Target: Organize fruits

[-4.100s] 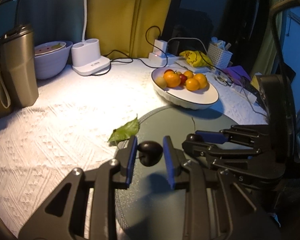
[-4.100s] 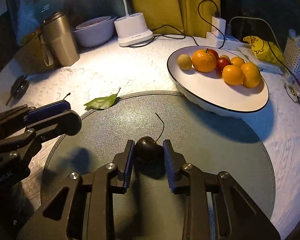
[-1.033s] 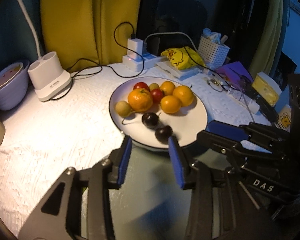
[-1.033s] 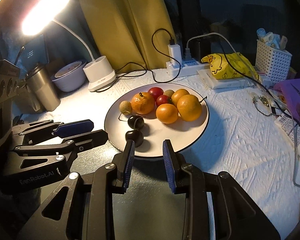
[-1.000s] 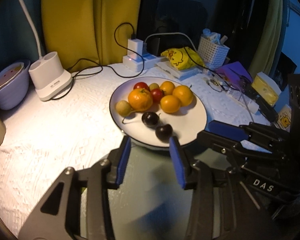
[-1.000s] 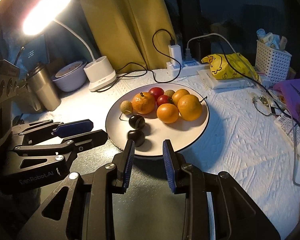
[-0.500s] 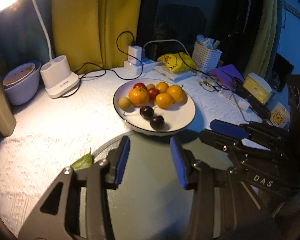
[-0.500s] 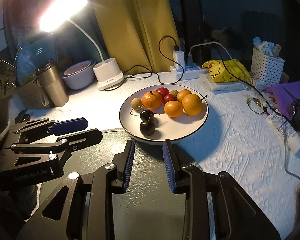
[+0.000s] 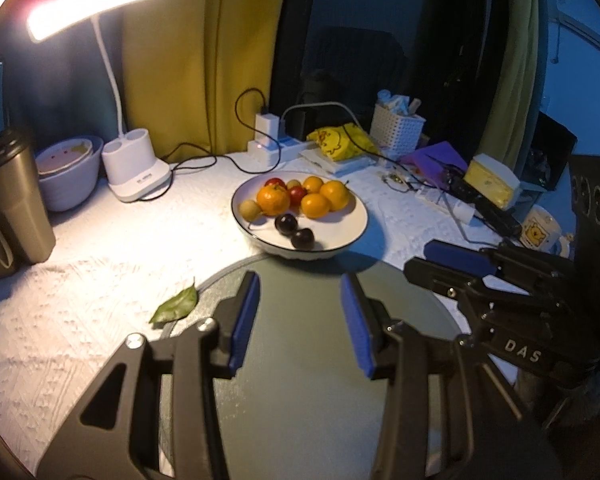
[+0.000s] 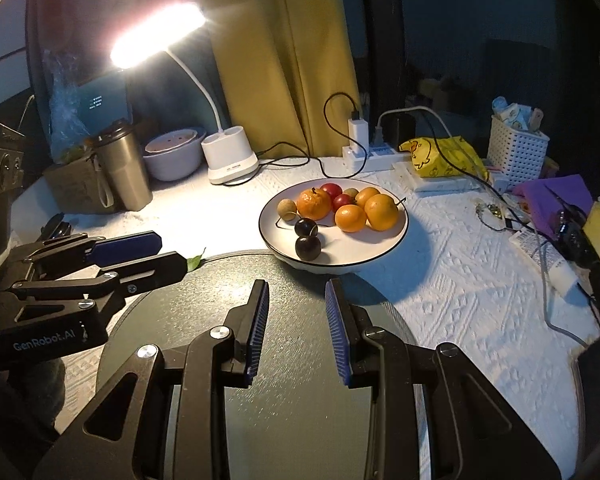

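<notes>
A white plate [image 9: 352, 232] [image 10: 384, 248] on the white tablecloth holds oranges [image 9: 274, 200] [image 10: 381, 212], red and small yellowish fruits, and two dark cherries [image 9: 302, 239] [image 10: 308, 247] at its near edge. My left gripper [image 9: 300, 308] is open and empty above the round grey mat [image 9: 300, 380], short of the plate. My right gripper [image 10: 296, 312] is open and empty above the same mat [image 10: 296, 408]. Each gripper shows in the other's view, the right one [image 9: 456, 264] and the left one [image 10: 140, 252].
A green leaf [image 9: 176, 306] lies at the mat's left edge. A lit desk lamp [image 10: 230, 160], a bowl [image 10: 172, 154] and a metal tumbler [image 10: 122, 164] stand at the back left. A power strip [image 10: 364, 152], yellow bag, white basket [image 10: 516, 150] and cables crowd the back right.
Both grippers, open and empty, have drawn back from the plate and risen, so the plate looks smaller and farther. The two cherries stay on the plate.
</notes>
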